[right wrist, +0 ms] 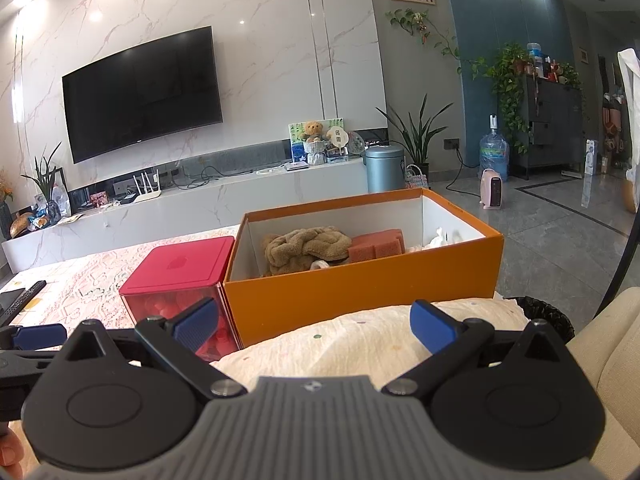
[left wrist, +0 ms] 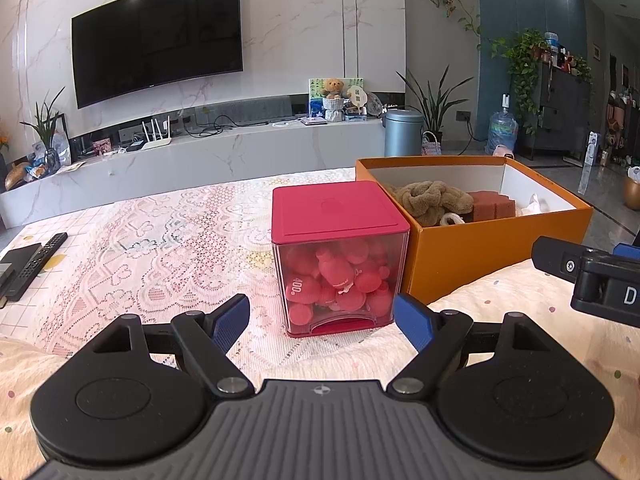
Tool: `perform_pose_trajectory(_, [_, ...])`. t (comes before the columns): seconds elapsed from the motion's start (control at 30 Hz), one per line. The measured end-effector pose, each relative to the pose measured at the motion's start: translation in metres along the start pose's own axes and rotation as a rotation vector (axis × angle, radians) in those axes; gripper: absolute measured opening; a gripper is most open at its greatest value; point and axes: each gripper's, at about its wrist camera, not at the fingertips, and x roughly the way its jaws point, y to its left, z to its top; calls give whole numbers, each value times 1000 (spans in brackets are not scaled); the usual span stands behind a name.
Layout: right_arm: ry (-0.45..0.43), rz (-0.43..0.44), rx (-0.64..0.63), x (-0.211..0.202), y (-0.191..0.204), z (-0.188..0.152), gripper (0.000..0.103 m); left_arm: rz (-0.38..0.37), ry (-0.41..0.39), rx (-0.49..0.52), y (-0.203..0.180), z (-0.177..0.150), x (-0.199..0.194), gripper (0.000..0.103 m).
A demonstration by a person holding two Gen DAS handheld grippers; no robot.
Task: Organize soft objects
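Both the left gripper (left wrist: pixel 323 319) and right gripper (right wrist: pixel 314 325) are standing wide, holding nothing; the orange box (right wrist: pixel 360 284) with brown plush (right wrist: pixel 306 246) and sponge (right wrist: pixel 378 245) is waiting just ahead, probably for sorting.

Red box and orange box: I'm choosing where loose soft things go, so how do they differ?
The red box has its lid on; the orange box is open-topped. The red box has clear walls showing red pieces packed inside; the orange box is opaque, holding a brown towel, a sponge and something white. The orange box is longer and wider. Both stand side by side on the tablecloth.
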Motion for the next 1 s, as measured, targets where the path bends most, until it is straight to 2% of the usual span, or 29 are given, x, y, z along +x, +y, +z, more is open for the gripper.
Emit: perform_pose_trajectory(1.0, [6,3,-4,0,0,1,100,2,2,-12,4,-1,-2,96])
